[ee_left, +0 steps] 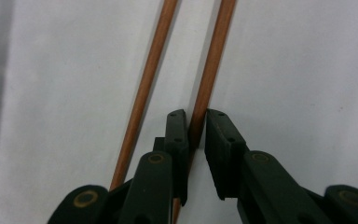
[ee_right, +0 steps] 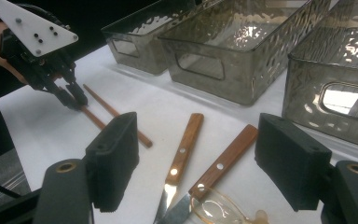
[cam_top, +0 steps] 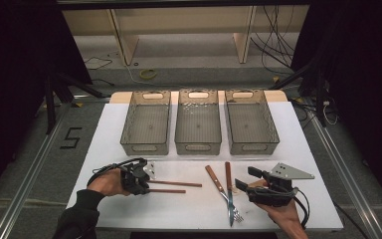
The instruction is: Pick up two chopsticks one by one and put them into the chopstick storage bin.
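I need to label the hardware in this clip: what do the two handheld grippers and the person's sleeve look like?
Both the left gripper and right gripper are black with blocky fingers, brass-coloured pivot pins, a grey three-cornered plate and a black cable. The sleeve is dark.

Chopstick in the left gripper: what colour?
Reddish-brown chopstick, clearest in the left gripper view.

- Three clear plastic bins stand in a row toward twelve o'clock on the table: the left bin [cam_top: 145,122], the middle bin [cam_top: 198,121], the right bin [cam_top: 251,120].
- Two wooden chopsticks lie at about eight o'clock: the farther chopstick [cam_top: 176,183] and the nearer chopstick [cam_top: 168,190].
- Two pieces of wooden-handled cutlery lie at about six o'clock: a knife [cam_top: 229,191] and a fork [cam_top: 222,190].
- One clear plastic spoon [ee_right: 219,206] lies beside those blades.
- Two hand-held grippers: the left gripper [cam_top: 148,187] at eight o'clock, the right gripper [cam_top: 244,179] at five o'clock.
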Action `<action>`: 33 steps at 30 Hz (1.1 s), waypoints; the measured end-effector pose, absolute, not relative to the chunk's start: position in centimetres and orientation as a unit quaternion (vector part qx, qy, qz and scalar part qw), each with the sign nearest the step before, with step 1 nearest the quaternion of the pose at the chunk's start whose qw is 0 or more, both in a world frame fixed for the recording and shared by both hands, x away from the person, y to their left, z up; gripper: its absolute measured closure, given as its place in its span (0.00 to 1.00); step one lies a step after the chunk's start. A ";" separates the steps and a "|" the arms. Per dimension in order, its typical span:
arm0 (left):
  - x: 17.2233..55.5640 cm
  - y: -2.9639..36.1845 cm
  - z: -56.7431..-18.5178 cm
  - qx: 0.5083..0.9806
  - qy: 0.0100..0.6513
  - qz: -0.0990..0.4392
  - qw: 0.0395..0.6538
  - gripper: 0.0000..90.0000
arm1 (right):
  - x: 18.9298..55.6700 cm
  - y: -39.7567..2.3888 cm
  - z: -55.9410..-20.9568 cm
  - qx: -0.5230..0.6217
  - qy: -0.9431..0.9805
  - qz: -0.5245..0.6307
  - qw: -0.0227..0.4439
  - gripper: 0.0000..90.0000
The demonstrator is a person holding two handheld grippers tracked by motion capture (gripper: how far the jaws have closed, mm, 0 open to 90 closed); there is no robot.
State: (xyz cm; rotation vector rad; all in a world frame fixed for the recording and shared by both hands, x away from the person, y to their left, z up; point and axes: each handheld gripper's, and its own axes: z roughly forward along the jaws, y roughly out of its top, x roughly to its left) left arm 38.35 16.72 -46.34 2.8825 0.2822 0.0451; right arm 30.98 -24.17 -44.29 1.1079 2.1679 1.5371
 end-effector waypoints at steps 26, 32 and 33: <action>37.7 16.8 -44.6 0.983 0.065 0.015 0.168 0.93 | 31.0 -24.2 -44.2 0.381 0.748 0.527 0.132 0.35; 37.7 16.7 -43.7 0.974 0.090 0.021 0.205 0.93 | 31.0 -24.2 -44.2 0.381 0.748 0.528 0.132 0.35; 37.7 16.7 -43.5 0.973 0.097 0.022 0.210 0.93 | 31.0 -24.2 -44.2 0.381 0.748 0.527 0.132 0.35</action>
